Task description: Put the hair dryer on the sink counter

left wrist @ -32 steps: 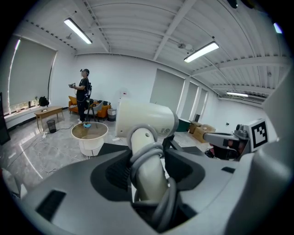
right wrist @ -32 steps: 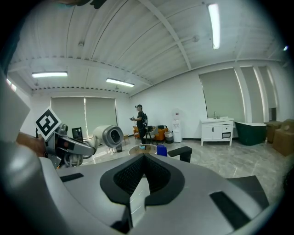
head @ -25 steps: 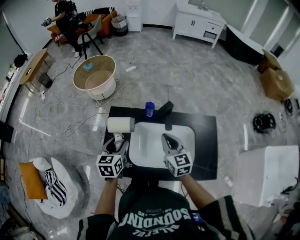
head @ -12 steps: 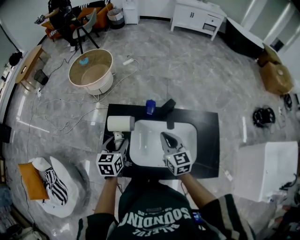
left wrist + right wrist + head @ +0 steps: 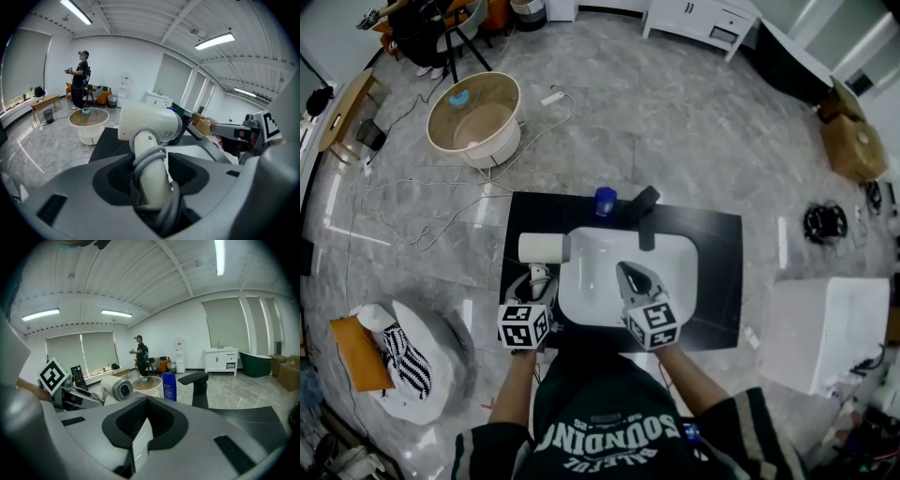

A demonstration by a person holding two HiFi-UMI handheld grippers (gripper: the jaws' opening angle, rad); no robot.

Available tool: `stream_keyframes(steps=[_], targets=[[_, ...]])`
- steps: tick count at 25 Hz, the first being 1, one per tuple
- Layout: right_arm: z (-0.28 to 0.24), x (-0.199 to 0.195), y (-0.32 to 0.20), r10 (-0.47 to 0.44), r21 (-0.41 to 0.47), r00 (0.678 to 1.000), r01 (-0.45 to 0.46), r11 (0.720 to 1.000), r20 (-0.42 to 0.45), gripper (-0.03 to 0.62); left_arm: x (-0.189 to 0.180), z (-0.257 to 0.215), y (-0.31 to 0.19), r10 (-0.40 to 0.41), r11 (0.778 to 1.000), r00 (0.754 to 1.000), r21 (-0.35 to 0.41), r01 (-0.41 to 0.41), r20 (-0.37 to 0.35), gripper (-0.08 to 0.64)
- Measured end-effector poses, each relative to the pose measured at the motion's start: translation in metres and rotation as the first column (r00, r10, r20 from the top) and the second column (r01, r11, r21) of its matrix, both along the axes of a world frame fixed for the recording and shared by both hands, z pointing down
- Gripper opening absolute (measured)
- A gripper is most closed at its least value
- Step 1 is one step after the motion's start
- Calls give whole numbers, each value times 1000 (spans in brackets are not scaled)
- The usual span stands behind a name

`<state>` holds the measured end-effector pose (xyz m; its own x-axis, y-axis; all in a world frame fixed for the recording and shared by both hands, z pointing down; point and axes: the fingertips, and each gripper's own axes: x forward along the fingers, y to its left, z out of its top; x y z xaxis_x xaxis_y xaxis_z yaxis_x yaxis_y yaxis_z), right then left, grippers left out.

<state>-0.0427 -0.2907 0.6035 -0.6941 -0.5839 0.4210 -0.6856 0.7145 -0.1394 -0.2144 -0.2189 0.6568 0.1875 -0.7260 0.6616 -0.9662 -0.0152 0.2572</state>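
The white hair dryer (image 5: pixel 544 247) hangs over the left end of the black sink counter (image 5: pixel 712 272), barrel pointing left. My left gripper (image 5: pixel 534 279) is shut on its handle, which has a grey cord wound round it. In the left gripper view the hair dryer (image 5: pixel 150 124) fills the gap between the jaws of the left gripper (image 5: pixel 151 180). Whether the dryer touches the counter I cannot tell. My right gripper (image 5: pixel 630 277) hovers over the white basin (image 5: pixel 591 291), shut and holding nothing. In its own view the right gripper (image 5: pixel 137 446) shows only a thin slit.
A blue bottle (image 5: pixel 606 201) and a black faucet (image 5: pixel 644 211) stand at the counter's far edge. On the floor are a round tub (image 5: pixel 475 117), loose cables, a white box (image 5: pixel 825 337) at right and a beanbag (image 5: pixel 412 366) at left. A person (image 5: pixel 83 79) stands far off.
The head view has tilted a little, so the floor and the counter sit slightly lower and further right in the frame. Both grippers hold their places, the left still gripping the hair dryer.
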Motion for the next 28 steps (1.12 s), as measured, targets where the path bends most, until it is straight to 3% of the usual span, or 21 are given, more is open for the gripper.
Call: stream_keyframes(steps=[21,28], targets=[[20,-23,-21,56,-85,998,-59,995,-40,-2,-24,70,-73,51,995,998,-87,-53,-24,225],[38,-15,-21,79,-96,994,-86,992,-74,-2,-33,89,-102,51,993,998,-102,-54,-34,225]])
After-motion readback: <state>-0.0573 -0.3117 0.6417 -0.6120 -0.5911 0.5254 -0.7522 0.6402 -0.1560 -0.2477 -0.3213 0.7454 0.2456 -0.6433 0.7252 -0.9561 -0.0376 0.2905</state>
